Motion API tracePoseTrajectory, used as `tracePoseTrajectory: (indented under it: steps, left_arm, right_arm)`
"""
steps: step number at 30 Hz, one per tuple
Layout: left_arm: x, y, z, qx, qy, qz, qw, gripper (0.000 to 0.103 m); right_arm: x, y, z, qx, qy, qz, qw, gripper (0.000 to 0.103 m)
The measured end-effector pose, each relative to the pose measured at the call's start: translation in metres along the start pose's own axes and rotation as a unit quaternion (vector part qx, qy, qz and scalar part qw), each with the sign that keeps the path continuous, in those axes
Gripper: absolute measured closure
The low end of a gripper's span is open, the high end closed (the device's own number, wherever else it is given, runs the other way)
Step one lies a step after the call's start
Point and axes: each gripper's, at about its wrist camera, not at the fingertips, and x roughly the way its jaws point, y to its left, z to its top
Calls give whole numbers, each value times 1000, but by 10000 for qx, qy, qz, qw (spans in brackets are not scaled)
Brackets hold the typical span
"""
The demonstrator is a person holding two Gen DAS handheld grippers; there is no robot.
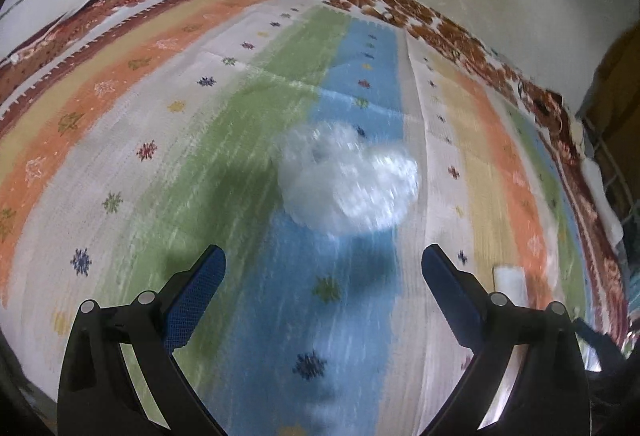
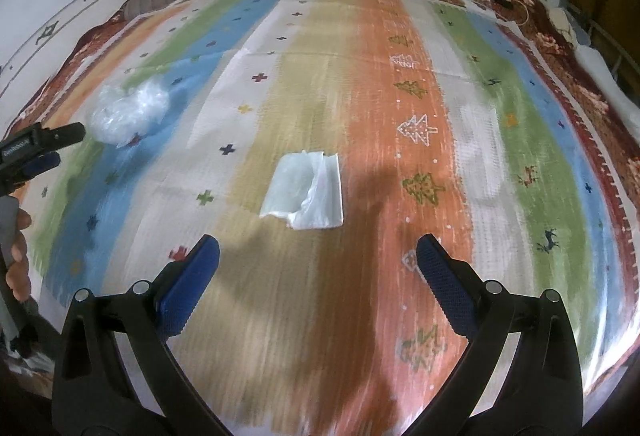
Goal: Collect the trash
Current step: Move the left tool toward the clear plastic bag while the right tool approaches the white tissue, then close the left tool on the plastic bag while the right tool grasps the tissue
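Left wrist view: the left tongs [image 1: 323,268] hang wide open, holding nothing, over the striped multicoloured woven bedspread [image 1: 120,140], which runs bare to a red floral border [image 1: 440,20] far and right. A crumpled clear plastic wrap [image 1: 348,176], blurred, lies on the blue stripe just beyond the tips.

Right wrist view: the right tongs [image 2: 318,260] gape empty too. A flat, creased white plastic bag [image 2: 306,192] lies on the tan stripe just ahead, open bedspread all round; the wrap sits far left.

both wrist cams look down fwd over striped mat [image 1: 224,140], shared crumpled plastic [image 2: 128,110]
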Motion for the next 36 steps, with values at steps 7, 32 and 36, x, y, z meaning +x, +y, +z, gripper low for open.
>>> tracePoseTrajectory:
  steps: [7,32,36]
  left_arm:
    - [6,22,24,-539,-81,-134,9984,9]
    - [31,-22,15,-464,643,-408,9960,81]
    - [4,-26,4,-623,614,-609,9943,82]
  right_arm:
    - [27,-18,20,541,176,326,9978,10]
    - [72,16,21,-387,699,-302,9963,92]
    - [50,25,6,-496,732,-290,9957,95]
